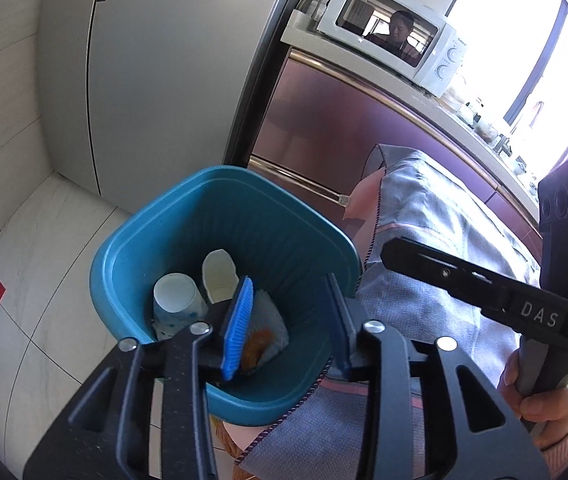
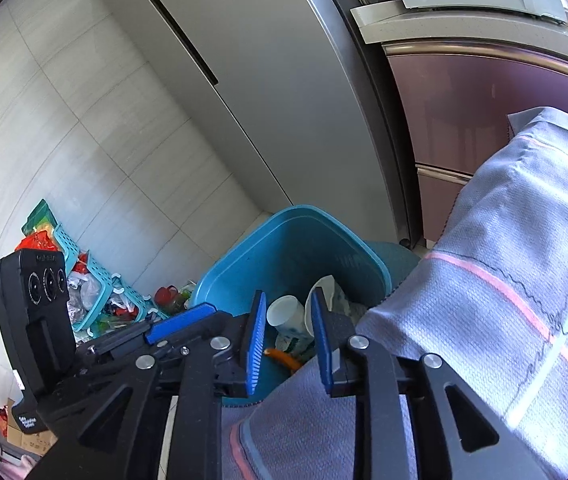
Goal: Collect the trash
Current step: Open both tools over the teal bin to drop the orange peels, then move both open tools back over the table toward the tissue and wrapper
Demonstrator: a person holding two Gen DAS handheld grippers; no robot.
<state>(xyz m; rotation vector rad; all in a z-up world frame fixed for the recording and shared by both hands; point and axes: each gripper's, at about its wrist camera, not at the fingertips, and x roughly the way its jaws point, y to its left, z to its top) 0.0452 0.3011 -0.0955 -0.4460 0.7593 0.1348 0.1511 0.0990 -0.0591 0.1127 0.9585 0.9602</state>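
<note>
A blue trash bin (image 1: pixel 219 208) stands on the floor beside a cloth-covered table. Inside lie two white paper cups (image 1: pixel 177 300), a crumpled white wrapper (image 1: pixel 269 320) and an orange scrap (image 1: pixel 257 344). My left gripper (image 1: pixel 288 324) is open and empty, held right over the bin's mouth. My right gripper (image 2: pixel 286 344) is also open and empty, over the bin's near rim and the table edge. The bin (image 2: pixel 284 236) and cups (image 2: pixel 284 312) also show in the right wrist view. The right gripper's body shows at right in the left wrist view (image 1: pixel 524 304).
A grey checked tablecloth (image 1: pixel 436 240) covers the table to the right of the bin. A grey fridge (image 1: pixel 155 80) stands behind, with purple cabinets (image 1: pixel 344 120) and a microwave (image 1: pixel 396 32). A teal basket with mixed clutter (image 2: pixel 83 288) lies on the tiled floor at left.
</note>
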